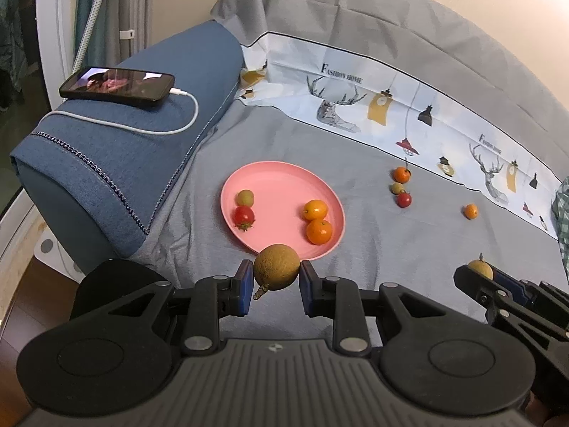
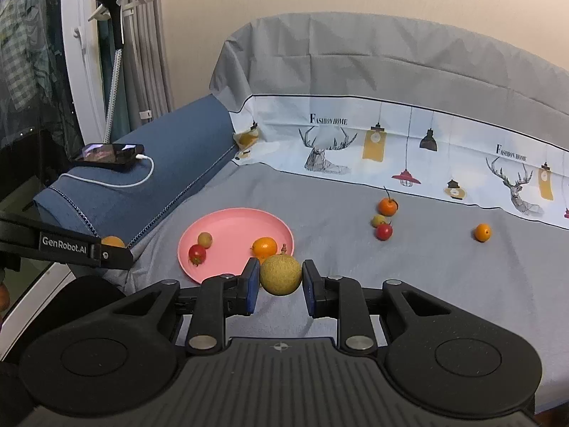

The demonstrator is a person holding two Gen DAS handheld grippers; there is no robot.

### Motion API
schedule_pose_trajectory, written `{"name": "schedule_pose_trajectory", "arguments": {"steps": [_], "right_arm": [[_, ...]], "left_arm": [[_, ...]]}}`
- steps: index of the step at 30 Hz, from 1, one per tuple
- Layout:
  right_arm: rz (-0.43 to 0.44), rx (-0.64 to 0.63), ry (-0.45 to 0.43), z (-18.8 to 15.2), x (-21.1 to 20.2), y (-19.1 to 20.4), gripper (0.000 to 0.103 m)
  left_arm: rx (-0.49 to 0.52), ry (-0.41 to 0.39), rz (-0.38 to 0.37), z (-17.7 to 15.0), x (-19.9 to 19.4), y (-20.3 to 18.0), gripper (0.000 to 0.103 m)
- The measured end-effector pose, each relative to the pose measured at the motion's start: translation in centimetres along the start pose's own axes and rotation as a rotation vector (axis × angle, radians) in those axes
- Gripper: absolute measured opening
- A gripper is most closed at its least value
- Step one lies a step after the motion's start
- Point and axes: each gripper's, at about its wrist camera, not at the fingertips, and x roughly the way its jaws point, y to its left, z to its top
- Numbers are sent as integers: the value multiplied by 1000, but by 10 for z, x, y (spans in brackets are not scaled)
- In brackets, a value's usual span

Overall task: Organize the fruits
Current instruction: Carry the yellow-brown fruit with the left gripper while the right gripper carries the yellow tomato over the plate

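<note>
A grey sheet with a deer-and-lamp printed border is covering the bed, and at its left a phone is charging on a blue bolster. Moving rightward, the left gripper is clamping a round tan longan between its blue pads, just short of the near rim of the pink plate, which is already carrying a small green fruit, a cherry tomato and two orange kumquats. The right gripper is likewise pinching a second longan, with the plate lying ahead and slightly to its left. Further right, three small fruits and a lone kumquat are waiting on the sheet. Both hands are sitting near the plate, the left seemingly nearer.
</note>
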Motion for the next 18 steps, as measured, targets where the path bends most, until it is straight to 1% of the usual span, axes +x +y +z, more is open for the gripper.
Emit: {"name": "schedule_pose_trajectory", "arguments": {"steps": [4,10,15,18], "right_arm": [[4,-20,14,3,14,3,26],[24,-42,24,12,42,8,26],[36,-36,55,19,83,7,26],[44,-26,83,22,109,6,26]], "left_arm": [[-17,12,12,10,12,6,30],[-28,9,18,36,34,8,30],[-17,20,36,56,63,5,30],[-10,44,46,65,86,4,30]]}}
